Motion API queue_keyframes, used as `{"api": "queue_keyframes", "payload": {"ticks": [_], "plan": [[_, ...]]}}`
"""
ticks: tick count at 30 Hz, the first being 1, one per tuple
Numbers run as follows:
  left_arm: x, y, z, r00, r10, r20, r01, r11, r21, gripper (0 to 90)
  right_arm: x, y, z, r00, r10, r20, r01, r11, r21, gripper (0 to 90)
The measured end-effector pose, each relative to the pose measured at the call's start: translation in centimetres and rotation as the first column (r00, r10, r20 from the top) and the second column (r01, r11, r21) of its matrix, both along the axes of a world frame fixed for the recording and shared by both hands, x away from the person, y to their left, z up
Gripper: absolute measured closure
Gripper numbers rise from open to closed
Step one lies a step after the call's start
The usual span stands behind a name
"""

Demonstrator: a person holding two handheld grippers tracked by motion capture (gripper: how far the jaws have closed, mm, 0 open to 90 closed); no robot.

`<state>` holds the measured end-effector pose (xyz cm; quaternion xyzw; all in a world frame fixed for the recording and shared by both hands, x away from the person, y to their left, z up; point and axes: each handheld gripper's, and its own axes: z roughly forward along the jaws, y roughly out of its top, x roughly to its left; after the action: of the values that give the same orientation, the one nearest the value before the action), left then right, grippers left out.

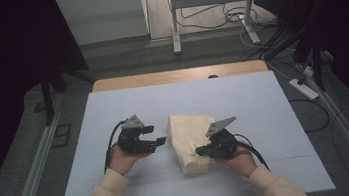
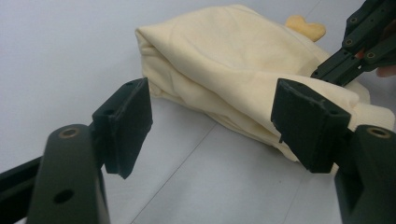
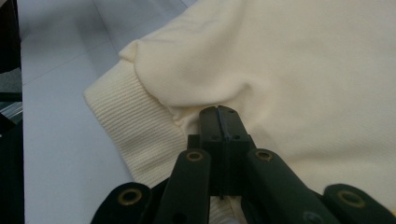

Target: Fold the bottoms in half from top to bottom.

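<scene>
— Why is the right gripper (image 3: 219, 114) pressed into the folded cream garment (image 1: 190, 139)?

— Its jaws are closed tight on the top layer just above the ribbed hem (image 3: 135, 135) — probably pinning or lifting the fold. The left gripper (image 2: 210, 123) waits wide open, empty, beside the garment's left edge.

— Where does it lie?

— Mid-board, slightly toward the near edge of the pale blue board (image 1: 113, 105). Beyond is a wooden table edge (image 1: 180, 75), grey floor and cables (image 1: 233, 17).
</scene>
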<state>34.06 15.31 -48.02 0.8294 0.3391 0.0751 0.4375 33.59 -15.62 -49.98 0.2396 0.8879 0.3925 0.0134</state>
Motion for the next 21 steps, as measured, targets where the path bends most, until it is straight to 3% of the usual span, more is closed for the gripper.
{"api": "queue_keyframes", "payload": {"ticks": [9,12,21], "plan": [[-0.1,0.1,0.1,1.0000,-0.004,0.002,0.004,1.0000,-0.008,28.5,0.2,-0.4,0.5,0.9998,0.009,0.016,-0.009,1.000,0.011,89.5],[-0.1,0.1,0.0,1.0000,-0.003,-0.002,0.003,0.9999,-0.011,28.4,0.5,-1.1,1.0,0.9998,-0.014,0.011,0.014,0.999,0.044,89.4],[-0.4,0.1,0.2,1.0000,-0.001,0.006,0.001,0.9999,-0.010,28.3,0.4,-3.5,2.4,0.9950,-0.076,0.064,0.070,0.994,0.088,89.4]]}}
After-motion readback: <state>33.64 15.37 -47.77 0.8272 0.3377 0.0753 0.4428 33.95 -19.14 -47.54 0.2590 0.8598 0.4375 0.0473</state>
